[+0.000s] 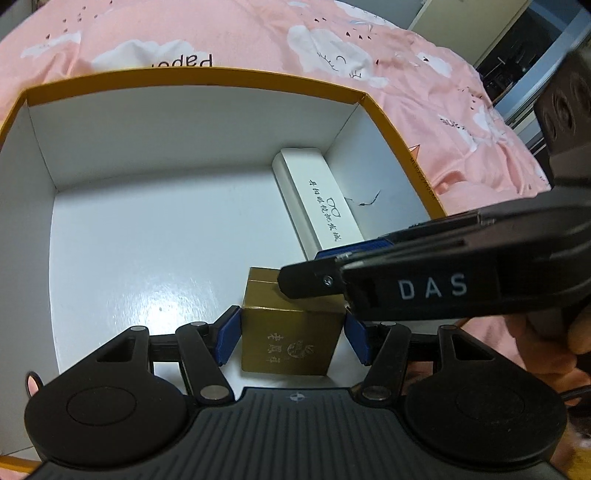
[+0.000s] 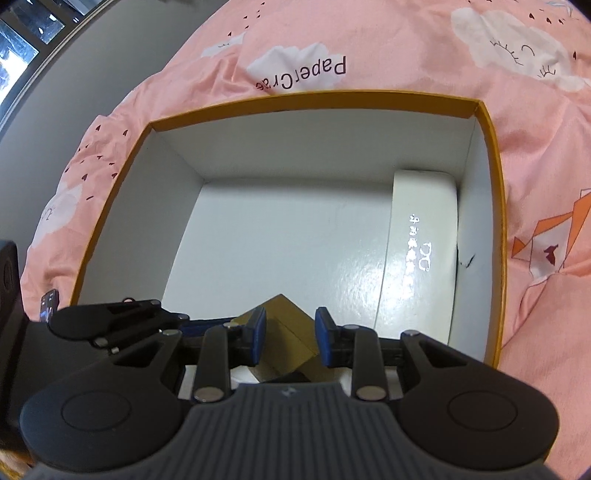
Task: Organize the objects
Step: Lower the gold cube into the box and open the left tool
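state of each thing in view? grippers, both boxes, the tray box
left gripper: jaws on both sides of the gold box, apparently shut on it
right gripper: open, straddling the gold box
gold box: closed, low inside the big box
white case: closed, flat along the wall
big box: open, lidless

Gold cube [image 1: 291,338]; white case [image 1: 317,199]; pink cloud-print sheet [image 1: 221,33].

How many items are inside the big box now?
2: a gold box near the front, between the left tool's pads, and a white case along the right wall. Tools may hide more.
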`<state>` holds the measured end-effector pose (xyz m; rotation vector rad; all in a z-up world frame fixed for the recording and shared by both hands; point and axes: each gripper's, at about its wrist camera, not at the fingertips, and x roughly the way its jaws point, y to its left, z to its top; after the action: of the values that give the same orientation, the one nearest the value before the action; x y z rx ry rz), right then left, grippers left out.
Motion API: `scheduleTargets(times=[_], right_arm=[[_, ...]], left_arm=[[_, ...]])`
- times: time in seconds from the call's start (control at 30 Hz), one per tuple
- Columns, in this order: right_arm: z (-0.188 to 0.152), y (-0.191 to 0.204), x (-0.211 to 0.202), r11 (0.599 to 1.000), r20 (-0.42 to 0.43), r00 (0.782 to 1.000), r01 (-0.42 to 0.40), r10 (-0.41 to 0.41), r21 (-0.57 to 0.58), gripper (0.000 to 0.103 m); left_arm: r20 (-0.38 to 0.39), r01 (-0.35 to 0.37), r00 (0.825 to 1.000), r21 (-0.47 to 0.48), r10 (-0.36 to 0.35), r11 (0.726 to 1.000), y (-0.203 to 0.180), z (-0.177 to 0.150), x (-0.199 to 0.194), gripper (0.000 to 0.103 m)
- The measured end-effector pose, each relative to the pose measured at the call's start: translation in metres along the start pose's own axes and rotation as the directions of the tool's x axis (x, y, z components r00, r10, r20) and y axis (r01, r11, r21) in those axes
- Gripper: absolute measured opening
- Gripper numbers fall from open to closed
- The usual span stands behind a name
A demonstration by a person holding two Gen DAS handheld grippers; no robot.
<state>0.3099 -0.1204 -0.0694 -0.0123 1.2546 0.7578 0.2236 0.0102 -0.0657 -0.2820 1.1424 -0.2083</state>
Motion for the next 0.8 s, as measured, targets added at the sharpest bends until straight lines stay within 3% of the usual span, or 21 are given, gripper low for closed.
scheduleTargets(times=[0.13,0.33,0.4,0.43,0.5,0.63,0.8], right_arm=[[-0.003,-0.003,0.004,1.0,-0.033,0.999,-0.002,0.002,0.015,0.032],[-0.003,0.0,-0.002,1.0,-0.017,1.0,0.006,-0.006,0.016,0.032],[-0.001,0.001,-0.005,1.0,0.003,1.0,0.018,-0.018,0.023,0.033],[0.0,0.002,-0.006,1.0,0.009,1.0,0.019,-0.019,0.022,0.034],[0.002,0.007,-0.004,1.0,0.014,1.0,0.021,-0.022,0.012,0.047],[0.006,0.022,0.008,0.996,0.004,0.998,0.065,-0.065,-0.059,0.046],[0.015,0.024,0.025,0.991,-0.021,0.994,0.105,-0.107,-0.088,0.047]], left_arm=[[-0.01,0.068,0.998,-0.03,-0.068,0.997,0.01,-0.001,-0.009,0.068],[-0.013,0.122,0.992,-0.057,-0.123,0.991,0.02,0.001,-0.018,0.064],[0.013,0.128,0.992,-0.054,-0.127,0.99,0.025,0.001,-0.027,0.052],[0.029,0.121,0.992,-0.055,-0.119,0.991,0.028,0.001,-0.031,0.05],[0.061,0.075,0.996,-0.061,-0.071,0.995,0.034,0.003,-0.039,0.042],[0.108,-0.053,0.992,-0.085,0.062,0.995,0.048,0.006,-0.046,0.041],[0.105,-0.051,0.993,-0.097,0.061,0.994,0.053,0.009,-0.042,0.04]])
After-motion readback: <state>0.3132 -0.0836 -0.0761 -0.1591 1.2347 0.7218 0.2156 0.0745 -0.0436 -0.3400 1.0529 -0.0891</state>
